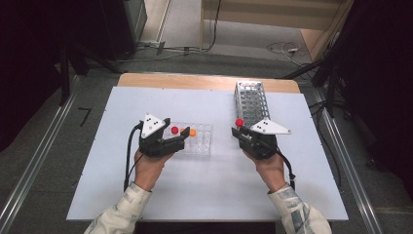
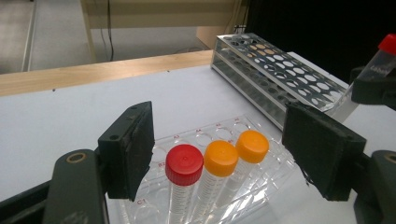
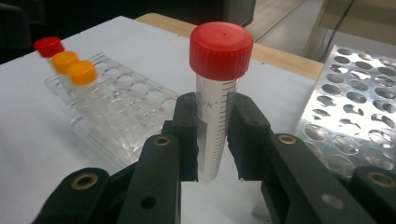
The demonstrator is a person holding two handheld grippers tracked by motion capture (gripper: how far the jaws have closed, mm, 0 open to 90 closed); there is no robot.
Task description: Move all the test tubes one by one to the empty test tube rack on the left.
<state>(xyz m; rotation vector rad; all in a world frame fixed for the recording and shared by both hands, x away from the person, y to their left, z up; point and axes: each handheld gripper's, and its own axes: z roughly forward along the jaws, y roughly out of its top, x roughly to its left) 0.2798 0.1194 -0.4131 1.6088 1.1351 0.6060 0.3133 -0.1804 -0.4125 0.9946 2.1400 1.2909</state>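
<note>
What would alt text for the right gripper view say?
Two black jaws of the right gripper clamp an upright clear tube with a red cap. Behind, at left, a clear rack holds one red-capped and two orange-capped tubes; a metal rack lies at right on the white table.

Clear plastic tube point(image 3: 214, 130); perforated shiny metal rack point(image 1: 252, 101).

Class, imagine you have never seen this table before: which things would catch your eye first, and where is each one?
First, the red-capped tube clamped upright in the right hand-held gripper, just in front of the metal rack. Next, the three bright caps, one red and two orange, standing in the clear plastic rack at the table's middle, with the left hand-held gripper open around them.
</note>
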